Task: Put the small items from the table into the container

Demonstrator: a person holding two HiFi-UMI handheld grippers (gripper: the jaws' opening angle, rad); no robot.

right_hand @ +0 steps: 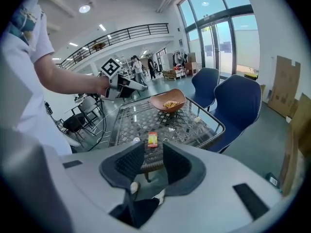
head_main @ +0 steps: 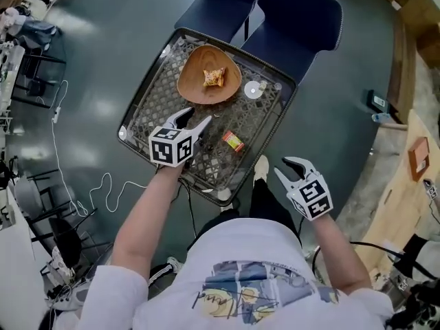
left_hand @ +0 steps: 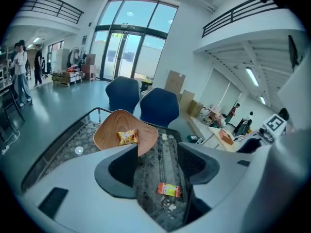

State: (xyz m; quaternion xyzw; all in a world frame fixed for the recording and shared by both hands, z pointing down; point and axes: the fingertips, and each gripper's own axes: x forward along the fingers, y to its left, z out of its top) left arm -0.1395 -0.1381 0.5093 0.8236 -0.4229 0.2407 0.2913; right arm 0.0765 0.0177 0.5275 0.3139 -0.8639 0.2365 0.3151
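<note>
head view first: the left gripper [head_main: 196, 117] hangs over the near part of the glass-topped table [head_main: 141, 98], jaws apart with nothing in them. the wooden bowl [head_main: 196, 81] sits just ahead of its tips, with a yellow snack packet [head_main: 214, 78] inside it. an orange snack packet [head_main: 233, 141] lies flat on the glass just right of that gripper. the right gripper [head_main: 287, 167] is off the table's near right corner, over the floor, also spread and empty, and a small white round thing [head_main: 254, 90] rests on the glass well ahead of it, right beside the bowl. in the left gripper view the left gripper [left_hand: 156, 152] has a wide gap between its jaws, and only table shows through it. the orange snack packet [left_hand: 168, 190] lies down in that gap but below the pads, not touched, and the wooden bowl [left_hand: 109, 130] with its yellow snack packet [left_hand: 128, 137] is ahead and to the left. in the right gripper view the right gripper [right_hand: 153, 154] holds nothing, jaws apart. the orange snack packet [right_hand: 152, 139] lies just beyond the tips on the glass, the wooden bowl [right_hand: 168, 101] is farther ahead, and the left gripper [right_hand: 133, 85] is up to the left.
</note>
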